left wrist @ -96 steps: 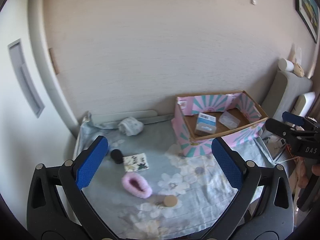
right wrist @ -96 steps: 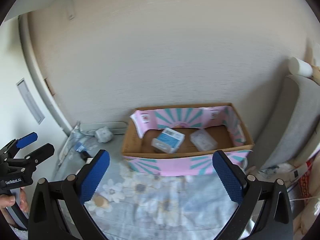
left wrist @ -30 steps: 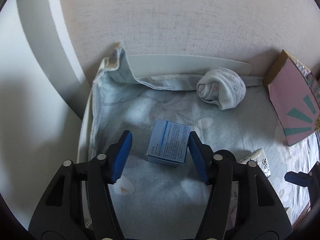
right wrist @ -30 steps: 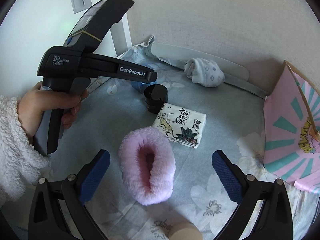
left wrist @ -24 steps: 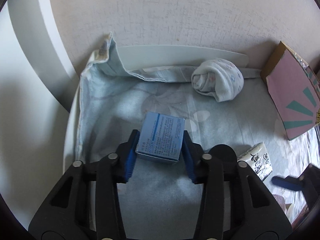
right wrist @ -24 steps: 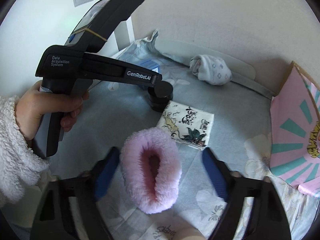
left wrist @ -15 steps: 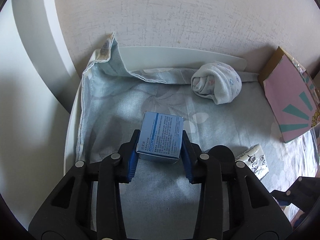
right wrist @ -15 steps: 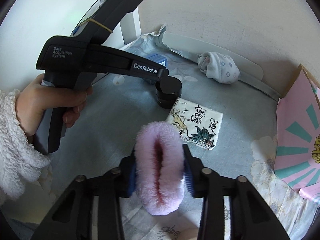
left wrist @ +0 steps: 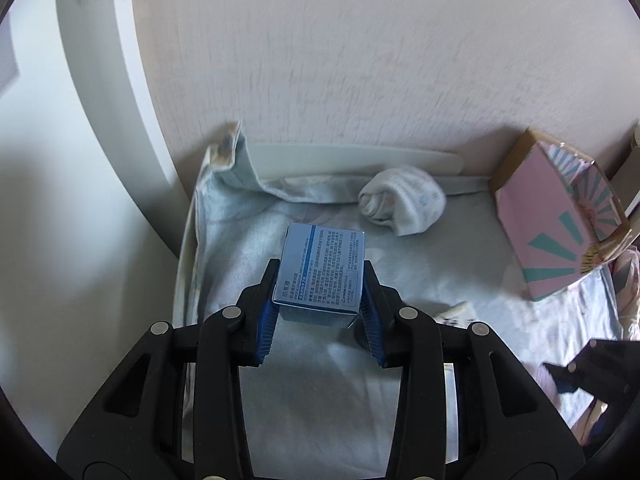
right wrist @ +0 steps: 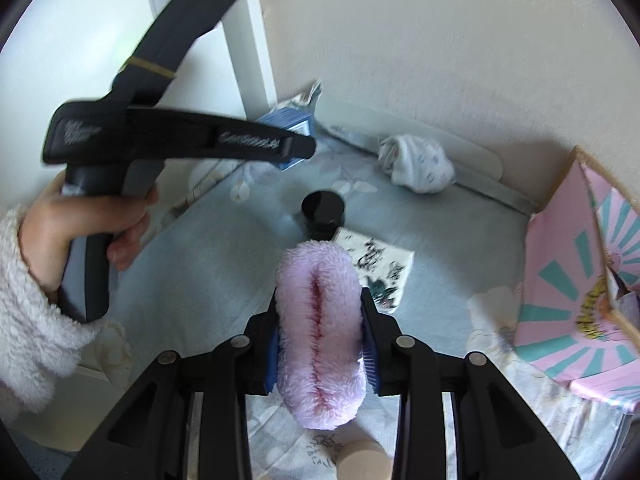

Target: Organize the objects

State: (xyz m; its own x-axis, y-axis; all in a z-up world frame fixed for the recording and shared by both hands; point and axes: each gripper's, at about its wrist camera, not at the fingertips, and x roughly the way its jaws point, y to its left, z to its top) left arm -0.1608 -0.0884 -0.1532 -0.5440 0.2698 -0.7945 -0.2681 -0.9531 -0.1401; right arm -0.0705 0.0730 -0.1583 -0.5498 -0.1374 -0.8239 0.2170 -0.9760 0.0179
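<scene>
Floral-clothed table (left wrist: 460, 280) by wall: blue carton (left wrist: 320, 270) clamped in left gripper (left wrist: 320, 306), pink fluffy scrunchie (right wrist: 320, 320) squeezed in right gripper (right wrist: 320, 338). Both best lifted clear, then carried level over the pink box (left wrist: 560, 236) rim.

A blue box (left wrist: 322, 270), a fluffy pink slipper (right wrist: 320, 330), a pink-and-teal striped carton (right wrist: 576, 296), pale-blue floral cloth (right wrist: 208, 264).

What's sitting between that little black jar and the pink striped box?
In the right wrist view, a white packet printed with ink drawings lies beside the black jar; beyond it, bare flowered cloth stretches to the pink box.
</scene>
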